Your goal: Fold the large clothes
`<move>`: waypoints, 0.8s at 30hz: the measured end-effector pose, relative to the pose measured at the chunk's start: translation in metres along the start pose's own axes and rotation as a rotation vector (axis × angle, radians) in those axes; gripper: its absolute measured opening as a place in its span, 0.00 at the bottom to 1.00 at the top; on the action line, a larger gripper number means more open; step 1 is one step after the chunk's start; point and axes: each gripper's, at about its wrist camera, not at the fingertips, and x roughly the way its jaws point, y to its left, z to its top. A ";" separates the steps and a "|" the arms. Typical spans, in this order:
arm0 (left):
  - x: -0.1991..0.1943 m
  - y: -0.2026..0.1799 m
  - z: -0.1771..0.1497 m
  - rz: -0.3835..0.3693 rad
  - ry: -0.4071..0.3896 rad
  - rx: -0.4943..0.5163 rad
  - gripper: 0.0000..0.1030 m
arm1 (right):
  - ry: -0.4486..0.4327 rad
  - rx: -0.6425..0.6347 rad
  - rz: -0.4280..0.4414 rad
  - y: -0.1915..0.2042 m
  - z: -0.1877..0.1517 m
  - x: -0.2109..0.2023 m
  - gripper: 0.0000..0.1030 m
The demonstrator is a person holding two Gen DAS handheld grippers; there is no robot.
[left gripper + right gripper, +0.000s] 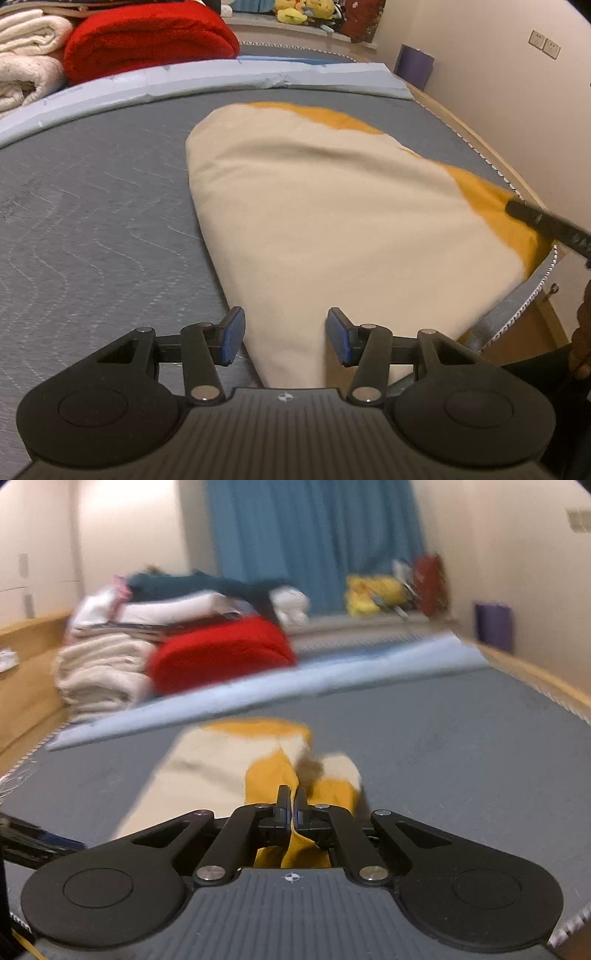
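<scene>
While your right gripper (291, 801) pinches a fold of mustard-yellow cloth, its jaws closed together on the fabric, your left gripper (285, 338) hangs with its blue pads (233, 334) apart and nothing between them, poised just over the near corner of the garment (325, 206). That garment is a large cream piece with mustard-yellow trim, lying flat and already doubled over on the grey mattress (92, 221), with its right-hand edge close to the mattress border.

It looks soft, thick and fleecy (probably light for its size), so expect it to droop and stretch rather than hold a line. It should not slip easily from the pads, and nothing about it seems fragile. Corners and hems are likely the best places to grip; the near cream corner under your left gripper seems a sensible hold to match the yellow edge on the right.

Beyond it, the quilted mattress gives a broad, level working surface. A pale blue sheet edge (207, 75) crosses the far side, with a red blanket (147, 38) and a stack of cream towels (26, 55) behind. Farther off are yellow plush toys (373, 592), a blue curtain (314, 539) and plain cream walls (517, 92).
</scene>
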 end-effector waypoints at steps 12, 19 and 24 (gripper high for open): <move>0.049 -0.002 -0.020 0.006 0.220 0.049 0.54 | 0.390 -0.133 -0.165 -0.016 -0.040 0.073 0.00; 0.029 0.003 -0.013 -0.020 0.196 0.045 0.50 | 0.397 -0.185 -0.190 -0.007 -0.045 0.075 0.00; 0.043 0.000 -0.027 0.020 0.268 0.128 0.52 | 0.434 -0.255 -0.193 0.003 -0.055 0.075 0.00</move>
